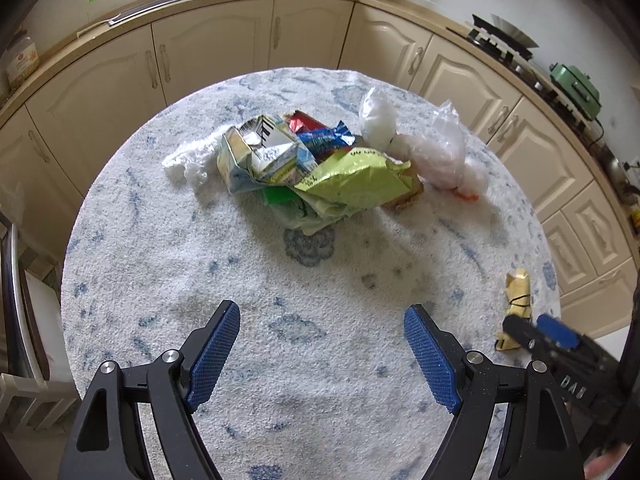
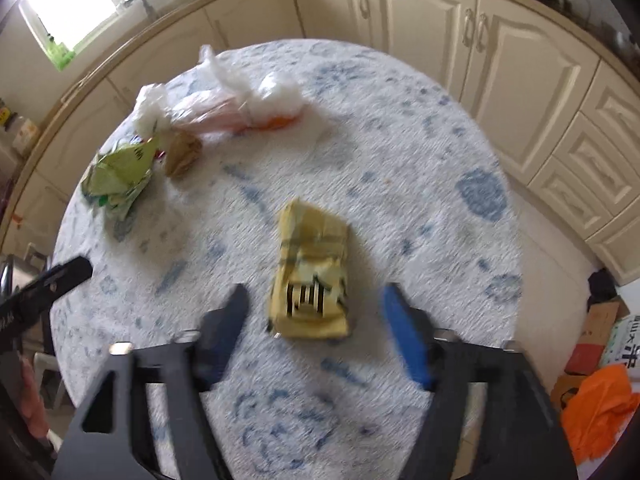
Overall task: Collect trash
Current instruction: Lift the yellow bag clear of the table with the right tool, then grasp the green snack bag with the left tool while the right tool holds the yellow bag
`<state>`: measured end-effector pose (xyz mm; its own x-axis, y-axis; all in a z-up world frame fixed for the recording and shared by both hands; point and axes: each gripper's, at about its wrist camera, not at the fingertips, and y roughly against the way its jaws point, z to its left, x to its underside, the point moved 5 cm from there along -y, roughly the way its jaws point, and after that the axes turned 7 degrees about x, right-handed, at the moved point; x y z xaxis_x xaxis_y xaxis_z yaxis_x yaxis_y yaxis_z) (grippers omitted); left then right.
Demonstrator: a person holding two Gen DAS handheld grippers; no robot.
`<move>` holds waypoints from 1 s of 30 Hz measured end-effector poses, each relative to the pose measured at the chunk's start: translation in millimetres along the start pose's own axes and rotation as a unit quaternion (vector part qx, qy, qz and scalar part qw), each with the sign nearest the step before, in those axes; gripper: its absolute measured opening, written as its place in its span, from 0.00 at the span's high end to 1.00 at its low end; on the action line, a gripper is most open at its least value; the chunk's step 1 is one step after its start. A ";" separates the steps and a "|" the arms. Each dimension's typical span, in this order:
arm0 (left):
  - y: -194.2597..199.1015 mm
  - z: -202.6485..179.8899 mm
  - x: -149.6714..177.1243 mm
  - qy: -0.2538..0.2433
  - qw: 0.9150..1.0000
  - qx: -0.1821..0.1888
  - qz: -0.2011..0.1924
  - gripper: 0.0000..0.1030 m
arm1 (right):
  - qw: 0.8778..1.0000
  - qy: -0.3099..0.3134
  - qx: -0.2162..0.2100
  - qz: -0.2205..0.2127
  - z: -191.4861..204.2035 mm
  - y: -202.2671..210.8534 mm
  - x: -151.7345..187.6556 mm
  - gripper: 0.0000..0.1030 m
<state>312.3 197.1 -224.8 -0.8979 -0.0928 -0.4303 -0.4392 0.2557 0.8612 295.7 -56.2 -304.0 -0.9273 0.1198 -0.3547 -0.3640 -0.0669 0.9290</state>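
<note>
A heap of trash lies at the far middle of the round table: a crushed carton, a lime green bag, a blue wrapper and clear plastic bags. My left gripper hovers open over bare tablecloth, well short of the heap. A flattened yellow carton lies alone on the cloth; its lower end sits between the fingers of my open right gripper, and the pads do not touch it. The left wrist view shows that carton near the table's right edge, beside the right gripper.
Cream kitchen cabinets curve around behind the table. A stove and a green appliance stand on the counter at right. An orange bag and cardboard boxes lie on the floor at right. A chair stands at the left.
</note>
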 end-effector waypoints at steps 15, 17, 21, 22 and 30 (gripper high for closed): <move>-6.3 -7.9 -17.2 -0.004 1.000 -0.002 -0.008 0.22 | 0.997 0.043 0.048 -0.041 15.2 -8.0 5.4 0.61; -7.9 -11.4 -24.7 -0.007 1.000 -0.001 -0.011 0.22 | 0.999 0.032 0.030 -0.031 10.9 -7.4 3.8 0.61; -12.6 -23.0 -44.4 -0.012 1.000 0.006 -0.025 0.17 | 1.000 0.015 0.010 -0.024 3.7 -8.9 -10.0 0.61; -15.4 -26.0 -47.9 -0.015 1.000 0.006 -0.026 0.15 | 0.999 0.016 0.015 -0.030 2.4 -8.6 -15.2 0.61; -60.4 -33.1 -73.3 0.000 1.000 0.008 -0.013 0.21 | 0.998 0.012 0.021 -0.053 -5.0 -19.8 -58.2 0.61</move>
<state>403.6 156.7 -236.3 -0.8864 -0.0992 -0.4521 -0.4614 0.2678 0.8458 356.4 -66.8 -302.3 -0.8861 0.1011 -0.4523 -0.4558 -0.0139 0.8899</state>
